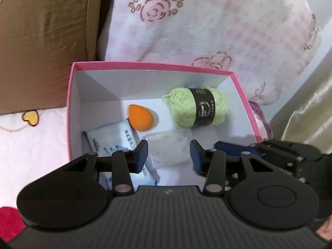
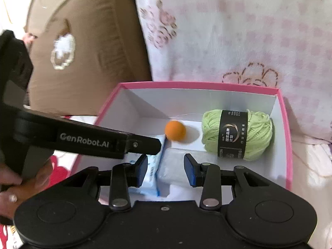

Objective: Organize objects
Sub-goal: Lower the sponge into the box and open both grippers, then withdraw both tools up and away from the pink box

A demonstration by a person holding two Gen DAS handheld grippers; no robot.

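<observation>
— Nearest to us, our left gripper (image 1: 169, 155) has its blue pads spread wide, gripping nothing. What lies between them?

— A clear plastic packet (image 1: 169, 147) on the floor of the pink box (image 1: 145, 64). Under the left pad we see the white and blue tissue pack (image 1: 116, 139).

— And our right gripper (image 2: 166, 169)?

— Its jaws stand wide as well, empty, over the same box, with the clear packet between the pads and the tissue pack beneath the left one.

— What sits beyond the jaws?

— Ahead of them the orange makeup sponge (image 1: 140, 117) rests on the box floor, and ahead to the right lies the green yarn ball (image 1: 195, 108) with its black band, near the far wall.

— Outside the box?

— A pink flowered blanket (image 1: 207, 25) behind it, and a brown cushion (image 1: 41, 37) to the left.
</observation>
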